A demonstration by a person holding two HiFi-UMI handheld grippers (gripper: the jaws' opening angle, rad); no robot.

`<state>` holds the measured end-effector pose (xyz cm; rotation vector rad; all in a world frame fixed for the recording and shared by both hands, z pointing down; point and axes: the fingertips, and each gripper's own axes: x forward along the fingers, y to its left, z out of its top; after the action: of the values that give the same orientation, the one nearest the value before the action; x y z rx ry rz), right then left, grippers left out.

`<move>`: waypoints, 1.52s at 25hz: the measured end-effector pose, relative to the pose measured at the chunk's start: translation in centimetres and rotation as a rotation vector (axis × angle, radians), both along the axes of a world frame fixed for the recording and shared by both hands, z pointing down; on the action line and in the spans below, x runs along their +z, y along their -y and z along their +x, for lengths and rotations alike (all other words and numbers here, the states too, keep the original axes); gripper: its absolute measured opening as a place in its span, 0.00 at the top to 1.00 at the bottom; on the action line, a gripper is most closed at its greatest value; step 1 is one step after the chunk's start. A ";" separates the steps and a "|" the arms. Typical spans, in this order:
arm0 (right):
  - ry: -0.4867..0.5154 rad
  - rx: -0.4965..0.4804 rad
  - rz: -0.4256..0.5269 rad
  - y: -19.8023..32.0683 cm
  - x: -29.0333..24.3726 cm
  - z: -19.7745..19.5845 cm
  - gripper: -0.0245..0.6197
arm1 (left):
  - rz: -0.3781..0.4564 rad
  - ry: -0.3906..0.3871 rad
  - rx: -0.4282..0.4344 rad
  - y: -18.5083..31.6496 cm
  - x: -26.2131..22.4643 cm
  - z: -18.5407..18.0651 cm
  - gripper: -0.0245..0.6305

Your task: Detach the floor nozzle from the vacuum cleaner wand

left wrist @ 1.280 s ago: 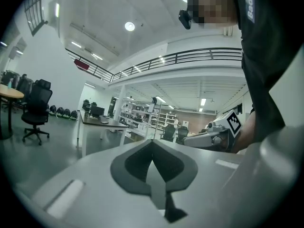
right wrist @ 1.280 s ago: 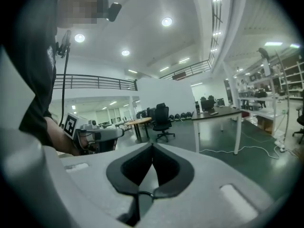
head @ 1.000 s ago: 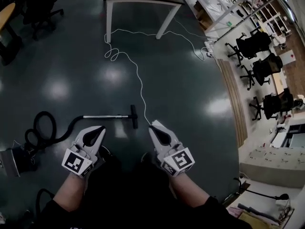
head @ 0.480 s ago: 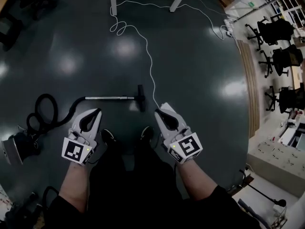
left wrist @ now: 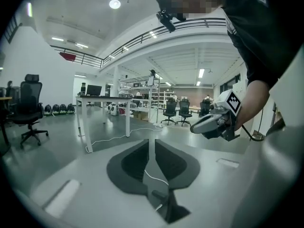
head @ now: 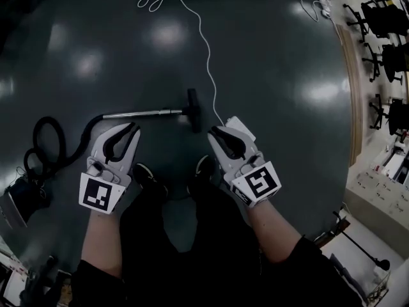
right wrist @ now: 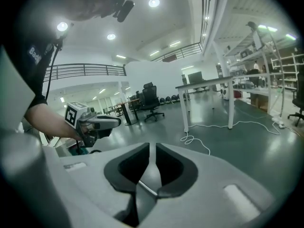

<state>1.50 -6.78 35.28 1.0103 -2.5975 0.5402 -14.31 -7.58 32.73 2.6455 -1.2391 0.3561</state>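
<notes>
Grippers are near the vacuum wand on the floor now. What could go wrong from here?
1. The white cable runs past the floor nozzle to just beside the right gripper; it could get snagged or pinched instead of the nozzle.
2. Both grippers' jaws have just been opening but stand only slightly apart, empty; the left gripper may not fit around the wand yet.
3. The wand lies loose on the glossy floor, so it might slide when pulled.

This is a big open office or lab hall, with a shiny dark floor (head: 268, 62), rolling desk chairs (head: 386, 18) lined up at two o'clock, long tables (left wrist: 102, 99), shelves (right wrist: 280, 61) and an upstairs rail (left wrist: 80, 56)
</notes>
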 end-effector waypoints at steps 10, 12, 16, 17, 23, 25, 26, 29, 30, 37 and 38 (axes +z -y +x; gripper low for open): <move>-0.035 -0.104 -0.018 0.6 13.0 -2.4 0.83 | -0.039 0.104 0.062 -0.1 14.0 0.3 0.84; -0.037 -0.122 -0.006 0.9 14.8 -2.6 0.82 | -0.032 0.101 0.076 0.1 16.0 0.8 0.83; -0.024 -0.154 0.001 1.4 19.1 -2.7 0.79 | -0.014 0.106 0.154 -0.1 19.2 1.7 0.82; -0.019 -0.166 0.003 1.6 20.2 -2.9 0.78 | -0.007 0.108 0.184 0.0 20.2 1.9 0.82; -0.035 -0.232 -0.042 2.8 26.6 -4.1 0.72 | 0.020 0.209 0.399 0.9 27.6 3.3 0.80; -0.066 -0.268 -0.053 2.8 28.9 -4.3 0.66 | 0.012 0.249 0.465 0.7 30.4 3.5 0.79; -0.083 -0.290 -0.054 2.7 29.9 -4.4 0.65 | 0.005 0.265 0.495 0.6 31.8 3.6 0.79; -0.135 -0.354 -0.056 2.8 32.6 -4.6 0.62 | -0.026 0.304 0.577 0.0 36.5 3.9 0.78; -0.153 -0.372 -0.062 2.8 33.6 -4.6 0.61 | -0.041 0.317 0.604 -0.2 38.4 3.8 0.78; -0.362 -0.490 -0.135 1.2 40.2 -3.0 0.57 | -0.184 0.526 0.795 -2.1 50.5 2.3 0.68; -0.414 -0.504 -0.132 1.1 41.2 -2.4 0.57 | -0.189 0.587 0.815 -2.3 52.1 1.9 0.66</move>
<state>-0.90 -7.89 76.48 0.3480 -2.2789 0.3238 -12.42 -5.28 84.80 2.8247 -0.1046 1.3574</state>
